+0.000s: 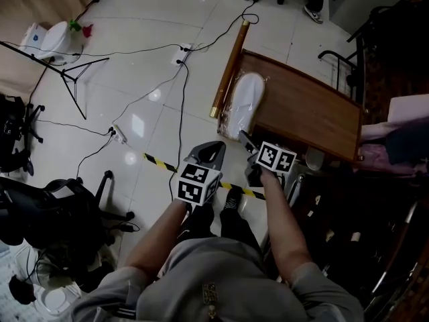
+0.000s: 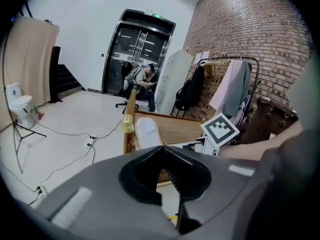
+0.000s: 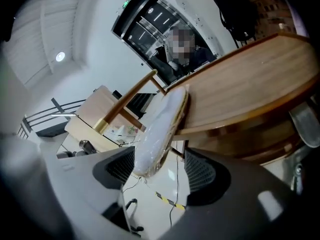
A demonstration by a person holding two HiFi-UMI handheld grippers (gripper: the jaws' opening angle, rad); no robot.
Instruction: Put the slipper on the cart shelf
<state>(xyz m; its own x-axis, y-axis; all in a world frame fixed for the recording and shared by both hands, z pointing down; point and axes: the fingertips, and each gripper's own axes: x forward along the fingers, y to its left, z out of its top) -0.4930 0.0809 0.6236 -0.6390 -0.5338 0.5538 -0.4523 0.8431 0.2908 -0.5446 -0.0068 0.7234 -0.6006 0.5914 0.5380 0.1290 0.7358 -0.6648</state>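
Ok, surroundings first: cables (image 1: pixel 181 113) cross the floor ahead of the left tongs (image 1: pixel 213 147), striped tape (image 1: pixel 161 162) lies just left of them, and a tripod (image 1: pixel 67 69) stands well off to their left. The brass-tipped cart handle (image 1: pixel 228 69) runs ahead of both tongs, right beside the slipper (image 1: pixel 244 106). The slipper, wrapped in clear film, lies on the cart shelf (image 1: pixel 308 113) along its handle-side edge, with its near end overhanging toward the right tongs (image 1: pixel 242 137). Right tongs: jaws wide apart, the slipper's near end between them, close to one pad and clear of the other, not clamped. Left tongs: tips together, empty, beside the right tongs and short of the cart.
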